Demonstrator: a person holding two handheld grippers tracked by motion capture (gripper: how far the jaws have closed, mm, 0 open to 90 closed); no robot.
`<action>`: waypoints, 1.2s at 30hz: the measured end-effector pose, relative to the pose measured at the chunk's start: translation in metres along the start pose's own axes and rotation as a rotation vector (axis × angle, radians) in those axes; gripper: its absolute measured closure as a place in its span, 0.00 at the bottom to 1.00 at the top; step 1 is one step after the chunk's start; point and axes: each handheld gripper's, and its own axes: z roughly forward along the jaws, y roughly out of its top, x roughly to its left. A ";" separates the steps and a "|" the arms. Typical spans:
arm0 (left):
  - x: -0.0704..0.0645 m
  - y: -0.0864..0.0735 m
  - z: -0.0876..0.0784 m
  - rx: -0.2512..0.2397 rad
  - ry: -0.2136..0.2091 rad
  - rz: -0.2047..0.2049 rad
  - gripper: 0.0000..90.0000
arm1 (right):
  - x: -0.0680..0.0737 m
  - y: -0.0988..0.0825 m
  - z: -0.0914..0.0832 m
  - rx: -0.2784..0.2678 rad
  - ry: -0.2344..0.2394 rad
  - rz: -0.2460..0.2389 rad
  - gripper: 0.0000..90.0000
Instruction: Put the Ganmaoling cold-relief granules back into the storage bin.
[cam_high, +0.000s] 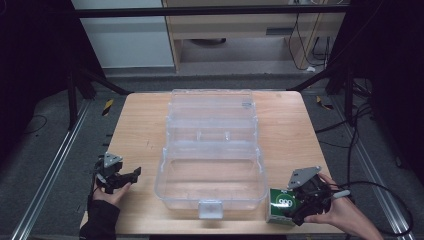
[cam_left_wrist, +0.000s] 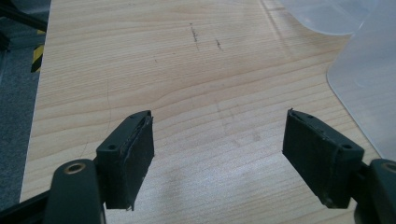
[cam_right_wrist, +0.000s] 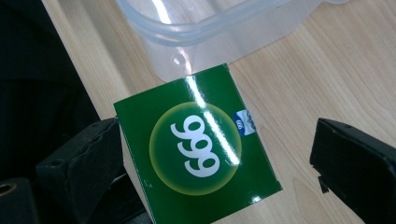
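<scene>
The green box (cam_high: 280, 204) is standing on the table (cam_high: 135, 130) near its front right corner, just beside the right end of the clear plastic case (cam_high: 210, 186). It is sitting at the very front edge, so the right gripper (cam_high: 294, 210) is coming at it from the person's side rather than from above. In the right gripper view the box (cam_right_wrist: 196, 149) is lying between the two fingers (cam_right_wrist: 84, 163), its glossy top with the white number mark facing up. The near finger is standing right against one side of the box, while the other finger is sitting well clear of the opposite side with bare wood between them. So the fingers are spread wide around the box and are not pressing it; as I judge it, the box is resting on the table by its own weight.

The case is lying open in the middle of the table, its lid folded back toward the far edge and its deep tray facing up toward the front edge, latch toward the person. That layout is probably leaving the tray free to take the box.

The left gripper (cam_high: 120, 175) is waiting near the front left corner, apart from the case. In the left gripper view its fingers (cam_left_wrist: 130, 158) are standing wide over bare wood, holding nothing, with the case's rounded corner (cam_left_wrist: 364, 93) off to one side.
</scene>
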 end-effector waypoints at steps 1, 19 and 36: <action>0.000 0.000 0.000 0.000 0.000 0.000 0.27 | 0.000 -0.001 0.001 0.006 -0.001 -0.003 0.03; -0.001 0.000 0.001 0.004 -0.001 0.004 0.27 | 0.005 -0.003 0.018 0.073 0.040 -0.040 0.03; -0.001 0.000 0.002 0.007 -0.001 0.007 0.27 | 0.002 -0.008 0.039 0.123 0.063 -0.061 0.02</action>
